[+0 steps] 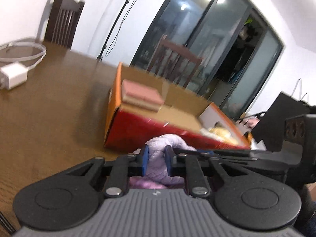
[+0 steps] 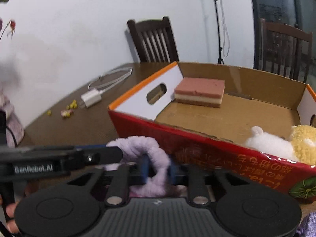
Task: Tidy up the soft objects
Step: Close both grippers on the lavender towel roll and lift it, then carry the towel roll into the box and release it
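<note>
A fluffy lilac cloth (image 1: 165, 144) is pinched by both grippers just in front of the red-and-orange cardboard box (image 1: 138, 130). My left gripper (image 1: 157, 158) is shut on it. My right gripper (image 2: 158, 167) is shut on the same lilac cloth (image 2: 138, 144); the left gripper's fingers (image 2: 110, 155) reach in from the left beside it. In the open box (image 2: 197, 144) lie a pink-and-cream layered sponge (image 2: 199, 91), a white plush toy (image 2: 268, 144) and a yellow plush toy (image 2: 304, 144). The sponge (image 1: 141, 96) also shows in the left wrist view.
The box stands on a brown wooden table (image 2: 79, 122). A white charger (image 2: 90, 98) with a coiled cable and small yellow scraps (image 2: 72, 104) lie at the far left. Dark wooden chairs (image 2: 154, 39) stand behind the table. A glass sliding door (image 1: 207, 39) is beyond.
</note>
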Available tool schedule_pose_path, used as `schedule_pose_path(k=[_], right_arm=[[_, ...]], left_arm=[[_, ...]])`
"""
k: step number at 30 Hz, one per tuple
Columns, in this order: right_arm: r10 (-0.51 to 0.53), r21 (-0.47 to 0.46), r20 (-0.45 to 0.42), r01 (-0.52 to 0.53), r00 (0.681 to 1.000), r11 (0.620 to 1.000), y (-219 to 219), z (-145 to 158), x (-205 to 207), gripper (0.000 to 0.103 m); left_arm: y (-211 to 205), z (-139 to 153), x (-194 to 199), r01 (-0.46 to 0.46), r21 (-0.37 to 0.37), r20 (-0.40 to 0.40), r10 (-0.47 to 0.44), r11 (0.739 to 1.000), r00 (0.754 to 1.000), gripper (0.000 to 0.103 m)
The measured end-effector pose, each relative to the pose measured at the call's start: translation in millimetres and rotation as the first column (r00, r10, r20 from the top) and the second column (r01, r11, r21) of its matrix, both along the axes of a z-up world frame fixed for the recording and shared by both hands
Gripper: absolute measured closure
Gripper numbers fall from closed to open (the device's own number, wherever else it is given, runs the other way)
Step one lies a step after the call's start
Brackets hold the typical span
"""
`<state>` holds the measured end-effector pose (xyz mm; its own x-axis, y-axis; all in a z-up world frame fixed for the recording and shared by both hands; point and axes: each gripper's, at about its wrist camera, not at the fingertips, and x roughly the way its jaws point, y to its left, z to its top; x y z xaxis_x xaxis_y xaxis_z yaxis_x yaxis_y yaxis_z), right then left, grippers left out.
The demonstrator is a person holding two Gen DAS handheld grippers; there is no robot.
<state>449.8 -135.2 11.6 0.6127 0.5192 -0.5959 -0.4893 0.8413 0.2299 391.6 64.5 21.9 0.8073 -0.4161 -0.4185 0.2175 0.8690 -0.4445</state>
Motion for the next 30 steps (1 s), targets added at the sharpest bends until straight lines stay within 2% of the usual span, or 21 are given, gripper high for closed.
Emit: schedule_pose_path(k=[2,4,7,9,13,17,19,21,22,24,26,28,30], right_arm=[[-0.012,0.014,0.057,0.012,0.998,1.000,-3,13,-11,0.090],[-0.015,0.020,0.153,0.012,0.988,1.000,-7,34,-35,0.090],[-0.032,0.022,0.295,0.027,0.955,0.999,-23,63,-80,0.090],[-0.042,0.035,0.320,0.032,0.946,0.999,-39,71,-111,0.090],[-0.063,0.034,0.277,0.055,0.959,0.998,-70,52,-156,0.090],[-0.111,0.013,0.197,0.110,0.974,0.994,-93,15,-181,0.090],[-0.095,0.000,0.160,0.096,0.983,0.995,-99,-1,-199,0.086],[-0.070,0.006,0.147,0.070,0.987,0.998,-105,-11,-223,0.083],[-0.064,0.021,0.134,0.062,0.989,0.998,-109,-13,-233,0.077],[-0.086,0.083,0.117,0.076,0.989,0.994,-119,-14,-247,0.074],[-0.109,0.167,0.111,0.090,0.988,0.982,-129,-13,-257,0.068],[-0.115,0.212,0.120,0.088,0.986,0.973,-133,-12,-260,0.062],[-0.143,0.237,0.124,0.111,0.982,0.965,-132,-11,-258,0.062]], left_arm=[[-2,19,-17,0.004,-0.006,0.079,-0.003,1.000,0.997,0.086],[-3,39,-39,0.011,-0.021,0.142,-0.007,1.000,0.990,0.086],[-15,60,-71,0.047,-0.040,0.200,-0.038,0.998,0.979,0.086],[-30,64,-93,0.067,-0.024,0.221,-0.060,0.997,0.974,0.086],[-60,41,-124,0.111,-0.016,0.176,-0.106,0.994,0.979,0.086],[-90,6,-143,0.121,0.070,0.073,-0.126,0.990,0.989,0.086],[-96,-6,-159,0.112,0.096,0.037,-0.116,0.989,0.993,0.084],[-90,-19,-173,0.142,0.088,-0.016,-0.141,0.986,0.990,0.066],[-88,-22,-180,0.147,0.085,-0.031,-0.145,0.986,0.989,0.064],[-79,-23,-193,0.136,0.081,-0.057,-0.132,0.987,0.990,0.056],[-71,-19,-197,0.118,0.073,-0.079,-0.112,0.990,0.991,0.054],[-70,-9,-198,0.103,0.070,-0.058,-0.099,0.992,0.993,0.052],[-68,1,-196,0.079,0.067,-0.036,-0.076,0.995,0.996,0.051]])
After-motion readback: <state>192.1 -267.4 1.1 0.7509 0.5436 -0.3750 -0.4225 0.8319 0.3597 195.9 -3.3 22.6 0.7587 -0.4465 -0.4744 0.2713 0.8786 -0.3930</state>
